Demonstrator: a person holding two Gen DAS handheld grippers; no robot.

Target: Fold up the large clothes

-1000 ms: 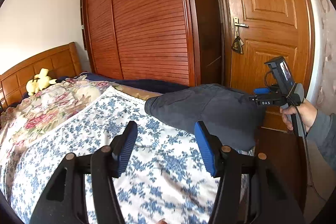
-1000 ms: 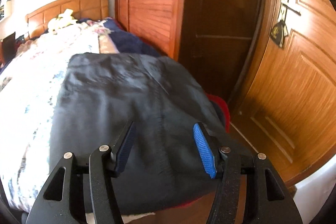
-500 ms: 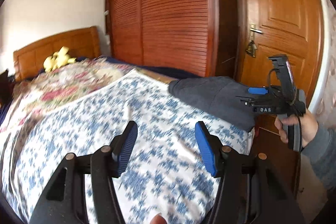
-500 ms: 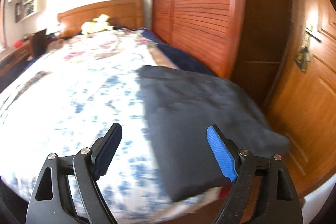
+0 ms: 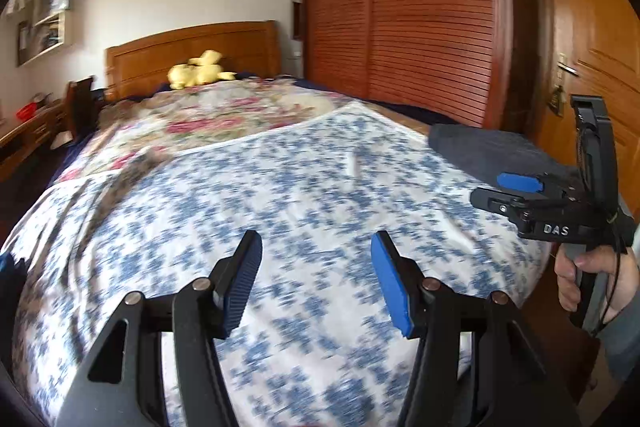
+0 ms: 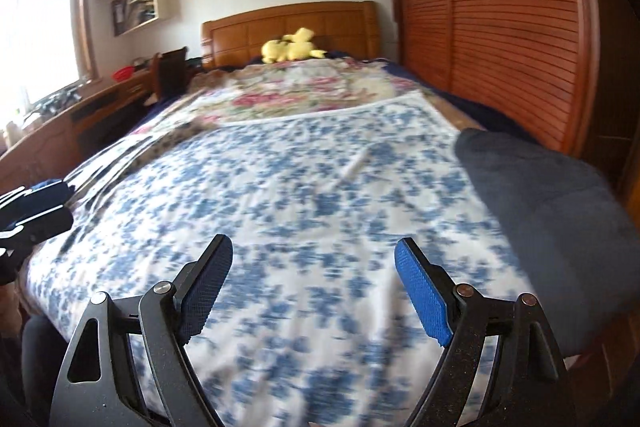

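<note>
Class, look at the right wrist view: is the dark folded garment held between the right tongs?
No. The dark folded garment lies on the bed's right edge, while the right tongs stand open over the blue-flowered sheet with nothing between them.

A wide wooden-framed bed carries a white sheet with blue flowers across its near half and a pink-floral quilt farther back. A folded dark grey garment lies on the sheet's right edge; a yellow plush toy rests by the headboard.
</note>
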